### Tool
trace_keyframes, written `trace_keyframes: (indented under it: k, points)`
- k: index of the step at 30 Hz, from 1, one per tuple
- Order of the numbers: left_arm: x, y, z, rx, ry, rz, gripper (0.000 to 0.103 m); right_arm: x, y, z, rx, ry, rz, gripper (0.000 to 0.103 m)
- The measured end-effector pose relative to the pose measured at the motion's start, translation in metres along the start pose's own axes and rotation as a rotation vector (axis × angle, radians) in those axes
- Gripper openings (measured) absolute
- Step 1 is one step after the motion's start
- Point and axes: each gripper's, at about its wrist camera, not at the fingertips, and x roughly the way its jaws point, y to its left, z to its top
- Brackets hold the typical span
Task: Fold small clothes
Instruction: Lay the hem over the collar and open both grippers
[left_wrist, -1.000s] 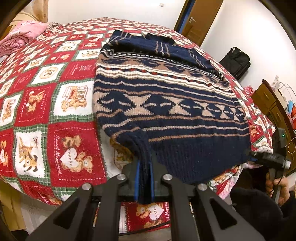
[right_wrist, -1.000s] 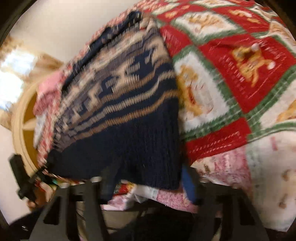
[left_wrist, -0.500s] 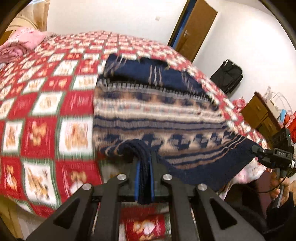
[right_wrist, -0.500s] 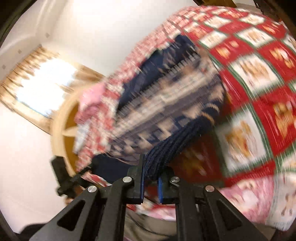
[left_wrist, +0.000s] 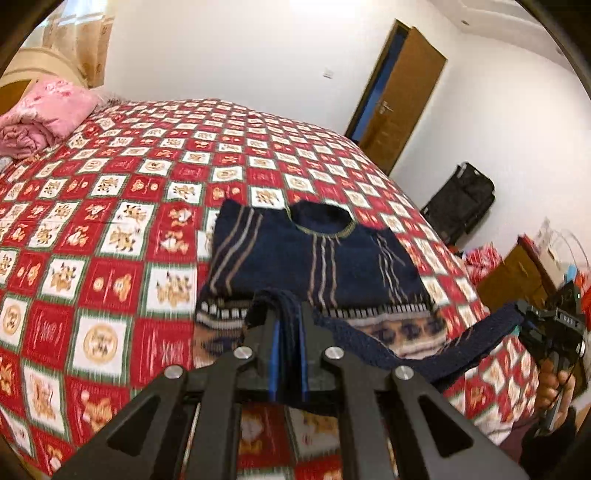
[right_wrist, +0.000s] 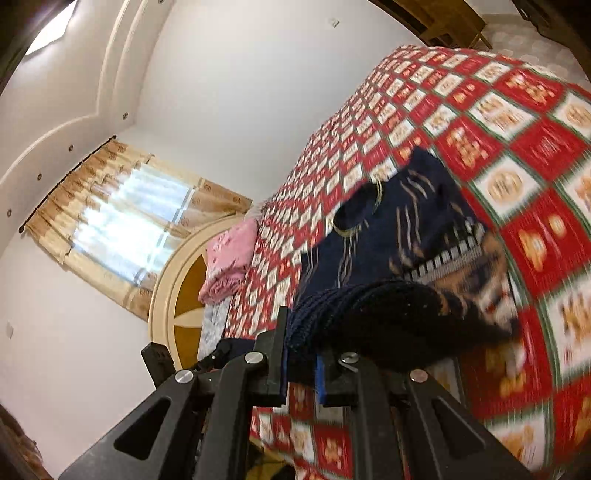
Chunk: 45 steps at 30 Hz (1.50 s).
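Sweater (left_wrist: 314, 258) hem now lifted off the bedspread (left_wrist: 110, 221), bunched in both clamped claws, left (left_wrist: 288, 354) and right (right_wrist: 301, 354).

Two matte black handheld grippers: the left gripper (left_wrist: 288, 354) and right gripper (right_wrist: 301, 363) each have angular arms with triangular cut-outs, round silver screws at the pivots and blue pads lining the fingers, and a thin black cable trails below the hand (left_wrist: 554, 384) in a dark sleeve.

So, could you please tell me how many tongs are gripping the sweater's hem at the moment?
2: the left tongs clamp one hem corner of the sweater, and the right tongs clamp the other.
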Motion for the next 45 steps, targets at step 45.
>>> trace_keyframes:
  k: [45]
  points:
    - [0.185, 0.041, 0.113, -0.011, 0.119, 0.273, 0.036, 0.223, -0.126, 0.201, -0.034, -0.063, -0.286, 0.029]
